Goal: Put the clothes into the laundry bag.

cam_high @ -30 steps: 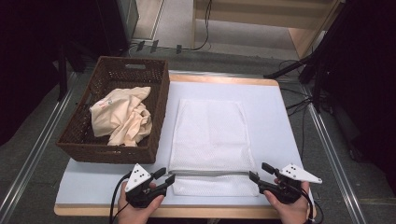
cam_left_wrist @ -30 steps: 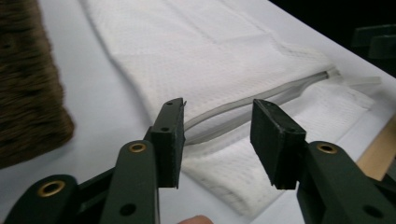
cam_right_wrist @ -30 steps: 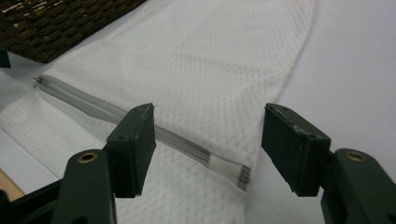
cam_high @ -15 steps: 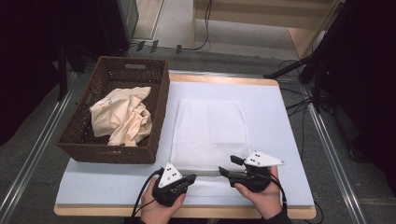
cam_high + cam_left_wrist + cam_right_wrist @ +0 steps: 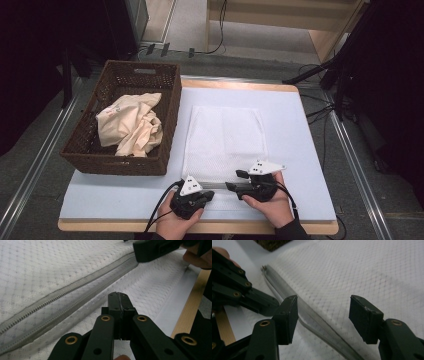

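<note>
The left claw [image 5: 119, 302] is pressed together just beside the white mesh bag's grey zipper [image 5: 75, 287]; the right claw [image 5: 323, 315], spread, straddles it.

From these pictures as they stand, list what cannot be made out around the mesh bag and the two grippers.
- Left gripper, left gripper view: jaws shut; any mesh pinched between them is hidden by the pads.
- Zipper puller: not made out; the zipper's near end is cut off by the right gripper view's bottom edge.
- Mesh bag contents, high view: too fine to tell.
- Cream cloth in the basket: crumpled, type unclear.
</note>
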{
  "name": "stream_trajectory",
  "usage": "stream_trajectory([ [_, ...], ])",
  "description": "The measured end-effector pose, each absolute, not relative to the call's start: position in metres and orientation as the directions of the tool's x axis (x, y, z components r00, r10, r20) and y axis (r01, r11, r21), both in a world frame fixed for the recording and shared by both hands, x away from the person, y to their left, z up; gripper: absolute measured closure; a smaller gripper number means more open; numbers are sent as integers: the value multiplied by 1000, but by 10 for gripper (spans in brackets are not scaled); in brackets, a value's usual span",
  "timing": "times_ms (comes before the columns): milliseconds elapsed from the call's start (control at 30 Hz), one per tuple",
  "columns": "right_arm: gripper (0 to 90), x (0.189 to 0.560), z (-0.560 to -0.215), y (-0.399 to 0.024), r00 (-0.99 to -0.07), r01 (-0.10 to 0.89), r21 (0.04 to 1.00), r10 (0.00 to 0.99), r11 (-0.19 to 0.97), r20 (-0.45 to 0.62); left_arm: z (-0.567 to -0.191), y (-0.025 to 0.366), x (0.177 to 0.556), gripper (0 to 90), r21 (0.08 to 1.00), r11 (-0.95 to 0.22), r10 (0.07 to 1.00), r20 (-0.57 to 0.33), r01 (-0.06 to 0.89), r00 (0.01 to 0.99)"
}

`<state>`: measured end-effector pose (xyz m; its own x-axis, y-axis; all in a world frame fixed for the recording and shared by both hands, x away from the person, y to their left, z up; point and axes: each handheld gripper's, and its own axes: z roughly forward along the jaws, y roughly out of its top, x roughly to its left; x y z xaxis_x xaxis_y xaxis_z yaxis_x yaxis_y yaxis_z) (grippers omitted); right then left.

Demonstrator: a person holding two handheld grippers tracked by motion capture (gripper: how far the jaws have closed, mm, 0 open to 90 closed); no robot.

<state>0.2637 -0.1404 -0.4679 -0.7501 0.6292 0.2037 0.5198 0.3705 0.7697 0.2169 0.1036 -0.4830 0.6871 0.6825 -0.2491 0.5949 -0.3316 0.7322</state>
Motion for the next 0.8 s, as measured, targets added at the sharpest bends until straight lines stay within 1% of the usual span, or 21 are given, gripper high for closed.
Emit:
stream_trajectory([
  [33, 407, 264, -468, -140, -750, 520, 770, 629, 371, 204, -483, 104, 217, 898, 731, -332, 681, -252, 597, 688],
  [100, 441, 263, -473, -140, -751, 519, 761, 633, 389, 189, -484, 106, 217, 898, 730, -325, 676, -266, 601, 687],
  [167, 546, 263, -475, -139, -747, 518, 750, 645, 412, 161, -485, 107, 217, 899, 733, -315, 671, -278, 604, 687],
  [200, 584, 263, -475, -138, -746, 517, 744, 649, 424, 149, -485, 107, 217, 899, 733, -315, 671, -278, 604, 687],
  [233, 584, 263, -475, -138, -746, 517, 744, 649, 424, 149, -485, 107, 217, 899, 733, -315, 670, -278, 603, 688],
  [267, 736, 263, -476, -137, -740, 518, 729, 662, 448, 119, -485, 107, 217, 899, 734, -316, 670, -275, 601, 689],
  [333, 849, 265, -477, -139, -730, 527, 723, 674, 447, 115, -486, 107, 218, 900, 734, -310, 669, -283, 604, 687],
  [367, 849, 265, -477, -139, -730, 527, 723, 674, 447, 115, -486, 107, 218, 899, 734, -310, 669, -283, 604, 687],
  [400, 900, 269, -475, -143, -710, 549, 724, 689, 417, 142, -486, 108, 218, 900, 733, -309, 667, -286, 605, 688],
  [567, 900, 277, -466, -149, -671, 545, 768, 724, 336, 159, -489, 111, 218, 900, 737, -282, 660, -316, 614, 682],
  [633, 900, 278, -465, -150, -664, 539, 774, 733, 331, 149, -489, 111, 218, 900, 738, -278, 662, -317, 615, 679],
  [667, 900, 281, -464, -152, -639, 533, 786, 758, 312, 132, -489, 111, 218, 900, 739, -276, 662, -318, 615, 679],
  [733, 900, 283, -464, -154, -623, 531, 793, 772, 299, 126, -490, 111, 217, 900, 741, -273, 663, -318, 614, 678],
  [767, 900, 287, -466, -158, -588, 540, 794, 800, 279, 118, -490, 112, 217, 900, 743, -270, 660, -320, 613, 679],
  [800, 900, 289, -469, -160, -590, 547, 791, 796, 272, 135, -490, 112, 217, 900, 743, -270, 659, -322, 613, 680],
])
